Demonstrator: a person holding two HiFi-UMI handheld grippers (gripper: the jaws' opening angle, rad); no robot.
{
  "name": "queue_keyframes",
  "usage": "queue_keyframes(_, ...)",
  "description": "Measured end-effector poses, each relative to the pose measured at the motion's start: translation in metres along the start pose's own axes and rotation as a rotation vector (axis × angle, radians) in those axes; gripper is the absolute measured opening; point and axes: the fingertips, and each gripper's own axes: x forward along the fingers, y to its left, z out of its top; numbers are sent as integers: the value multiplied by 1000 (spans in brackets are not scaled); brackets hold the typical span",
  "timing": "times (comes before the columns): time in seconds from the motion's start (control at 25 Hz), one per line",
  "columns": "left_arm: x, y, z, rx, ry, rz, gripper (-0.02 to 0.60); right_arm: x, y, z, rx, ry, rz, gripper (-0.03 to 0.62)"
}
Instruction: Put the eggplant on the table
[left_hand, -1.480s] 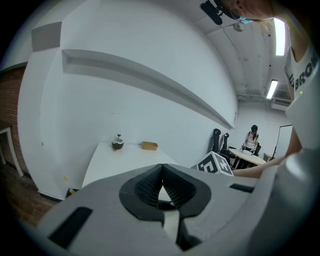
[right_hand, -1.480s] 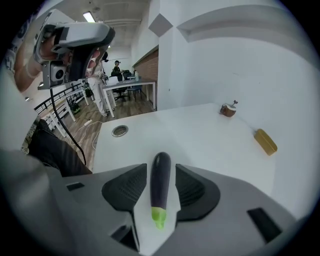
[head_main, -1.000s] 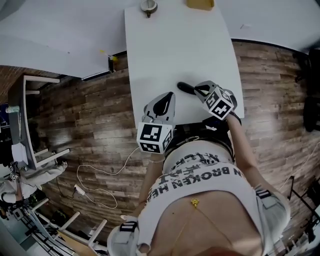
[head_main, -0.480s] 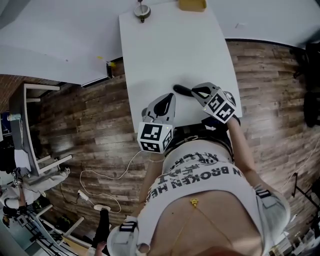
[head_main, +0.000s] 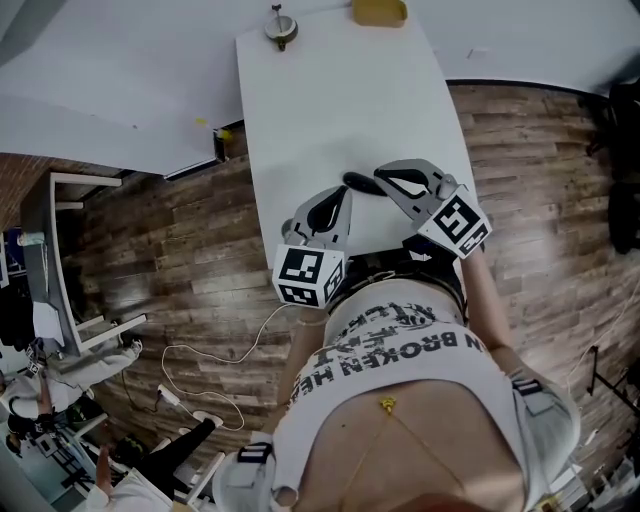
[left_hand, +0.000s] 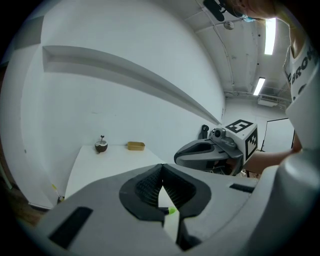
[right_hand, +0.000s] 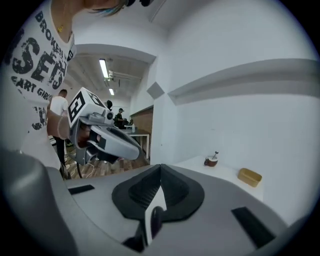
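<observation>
— What was on the left?
— The left gripper (head_main: 338, 195), held over the near edge of the white table (head_main: 300, 110). It pointed away from the person and slightly down, with its marker cube close to the waist. Its jaws met at the tips with nothing between them
— And the eggplant?
— The eggplant (head_main: 358, 182) lay on the table between the two grippers, held by neither, nearer the right one's tips
— The right side?
— The right gripper (head_main: 385, 177) angled in toward the eggplant, and the bare forearm ran back to the person's side. Its jaws were pressed together and empty; the eggplant showed only below them, through the gap behind the tips
— Anything farther off?
— At the table's far end stood a brown coconut-like cup (head_main: 280, 25) and, right of it, a yellow dish (head_main: 378, 12)
</observation>
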Motion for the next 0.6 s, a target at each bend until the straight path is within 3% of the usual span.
queue_keyframes(0.28, -5, -14, 32, 33, -84, -24, 6, -19, 6, 48, -42, -164, 12, 8)
queue_keyframes(0.6, -11, -27, 67, 95, -159, -59, 6, -33, 13, 81, -49, -264, 3, 8)
